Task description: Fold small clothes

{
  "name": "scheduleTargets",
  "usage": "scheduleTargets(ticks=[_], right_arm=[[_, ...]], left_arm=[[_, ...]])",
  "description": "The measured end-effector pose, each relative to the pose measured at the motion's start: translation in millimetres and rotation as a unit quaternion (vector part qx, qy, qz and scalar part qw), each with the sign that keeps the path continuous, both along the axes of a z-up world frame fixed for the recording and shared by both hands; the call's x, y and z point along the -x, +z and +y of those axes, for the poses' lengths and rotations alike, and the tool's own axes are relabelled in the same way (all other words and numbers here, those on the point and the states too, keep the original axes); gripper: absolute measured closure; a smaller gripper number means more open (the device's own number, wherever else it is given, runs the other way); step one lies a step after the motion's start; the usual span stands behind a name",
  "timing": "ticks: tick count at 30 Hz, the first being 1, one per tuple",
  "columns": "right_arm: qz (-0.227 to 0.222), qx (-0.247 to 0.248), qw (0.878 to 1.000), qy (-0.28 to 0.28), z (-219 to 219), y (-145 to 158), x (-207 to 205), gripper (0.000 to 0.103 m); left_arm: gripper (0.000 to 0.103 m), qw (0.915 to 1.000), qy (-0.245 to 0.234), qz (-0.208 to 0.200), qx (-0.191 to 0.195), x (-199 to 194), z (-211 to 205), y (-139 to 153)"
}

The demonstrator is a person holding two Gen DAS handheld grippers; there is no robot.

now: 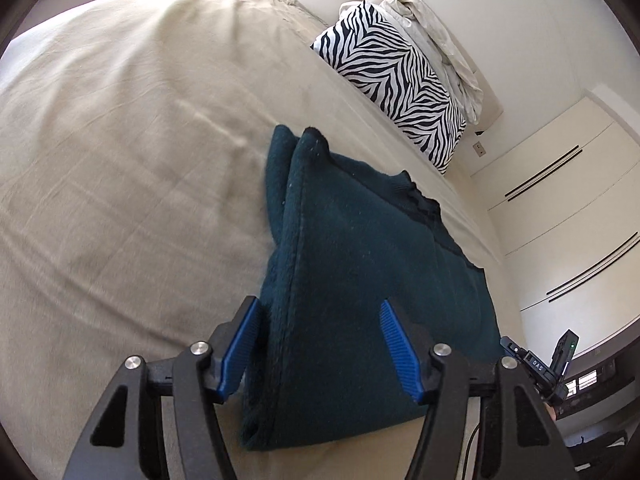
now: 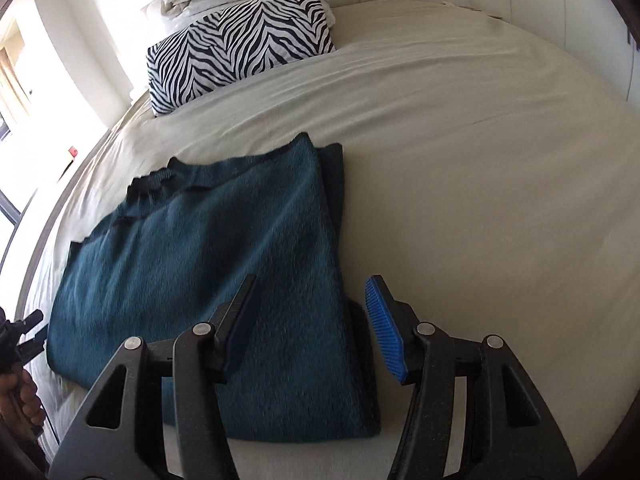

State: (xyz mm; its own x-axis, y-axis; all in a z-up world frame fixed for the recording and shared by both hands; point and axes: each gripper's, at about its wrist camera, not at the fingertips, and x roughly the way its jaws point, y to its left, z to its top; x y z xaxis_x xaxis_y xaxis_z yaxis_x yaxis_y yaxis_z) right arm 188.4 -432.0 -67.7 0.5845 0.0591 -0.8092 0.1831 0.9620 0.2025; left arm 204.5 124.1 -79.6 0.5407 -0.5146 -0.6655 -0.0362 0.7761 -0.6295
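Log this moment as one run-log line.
teal garment: folded, flat on bed | left gripper: open over garment | right gripper: open, straddling its edge

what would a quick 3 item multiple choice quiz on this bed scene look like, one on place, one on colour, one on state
1. Where does the zebra pillow lie?
A. beyond the garment, near the headboard
B. on top of the garment
C. on the floor

2. What colour is the folded garment?
A. red
B. dark teal
C. yellow

3. How do the right gripper jaws stand?
A. shut on the pillow
B. open, astride the garment's edge
C. out of view

Answers: 1 A, it sits farther up the bed sheet; 2 B, both views show teal; 3 B, the blue pads stand well apart.
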Motion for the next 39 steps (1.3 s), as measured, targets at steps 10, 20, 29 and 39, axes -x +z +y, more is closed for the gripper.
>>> scheduleTargets(ticks=[10, 20, 29, 39], right_arm=[[0.007, -0.016, 1.0, -0.019, -10, -12, 32, 0.092], [0.01, -0.014, 0.999, -0.033, -12, -11, 41, 0.098], [0.012, -0.079, 0.995, -0.052, -30, -16, 39, 0.095], [-0.002, -0.043, 0.997, -0.058, -16, 7, 36, 0.091]], left_arm=[[0.074, 0.9989, 0.002, 0.0, -0.046, 15, 3, -12], [0.087, 0.998, -0.013, 0.002, -0.063, 16, 2, -17], [0.087, 0.9979, -0.018, 0.005, -0.062, 16, 1, -20], [0.093, 0.9974, -0.014, -0.007, -0.07, 31, 2, -15]])
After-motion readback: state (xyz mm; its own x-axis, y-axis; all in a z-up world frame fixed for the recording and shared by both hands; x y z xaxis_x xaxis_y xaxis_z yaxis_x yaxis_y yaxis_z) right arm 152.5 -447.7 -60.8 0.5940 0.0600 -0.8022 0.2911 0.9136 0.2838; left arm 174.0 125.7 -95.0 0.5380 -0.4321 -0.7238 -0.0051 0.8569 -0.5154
